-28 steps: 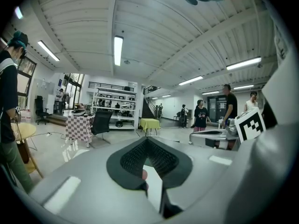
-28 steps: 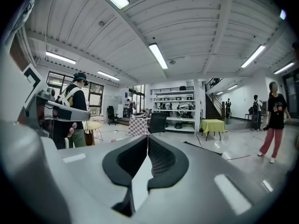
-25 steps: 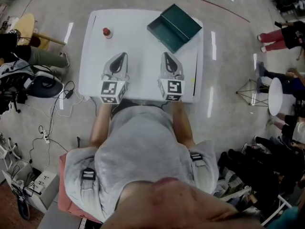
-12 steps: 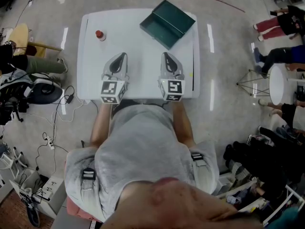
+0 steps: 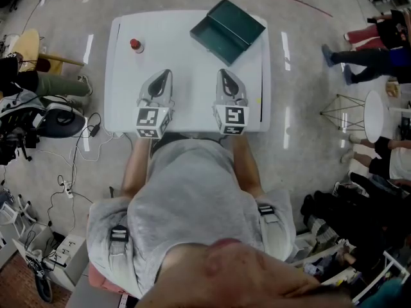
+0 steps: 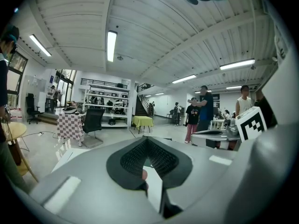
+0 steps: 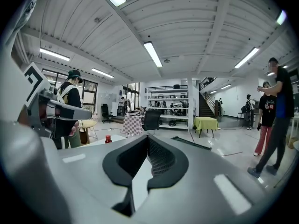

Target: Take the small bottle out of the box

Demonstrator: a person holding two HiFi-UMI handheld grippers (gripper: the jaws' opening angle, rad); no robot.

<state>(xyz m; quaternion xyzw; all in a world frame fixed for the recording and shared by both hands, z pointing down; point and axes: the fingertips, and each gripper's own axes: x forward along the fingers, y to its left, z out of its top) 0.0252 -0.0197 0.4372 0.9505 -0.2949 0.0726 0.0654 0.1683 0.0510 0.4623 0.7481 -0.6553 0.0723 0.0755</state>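
A small red-capped bottle (image 5: 135, 44) stands on the white table (image 5: 186, 50) at its far left, outside the box; the right gripper view shows this bottle (image 7: 108, 138) too. The dark green box (image 5: 228, 22) lies open at the far right corner, and I see nothing inside it. My left gripper (image 5: 166, 74) and right gripper (image 5: 222, 74) rest side by side near the table's front edge, pointing away from me. Both are shut with nothing between their fingers. Each stands well short of the bottle and the box.
Beyond the table's right edge several people stand or walk on the floor (image 5: 302, 127). A chair, bags and cables (image 5: 58, 114) crowd the floor on the left. A small round white stand (image 5: 372, 114) is at the right.
Both grippers have stayed where they were. The head view has shifted a little, so the table sits slightly further left. A person at the far right has walked across the floor.
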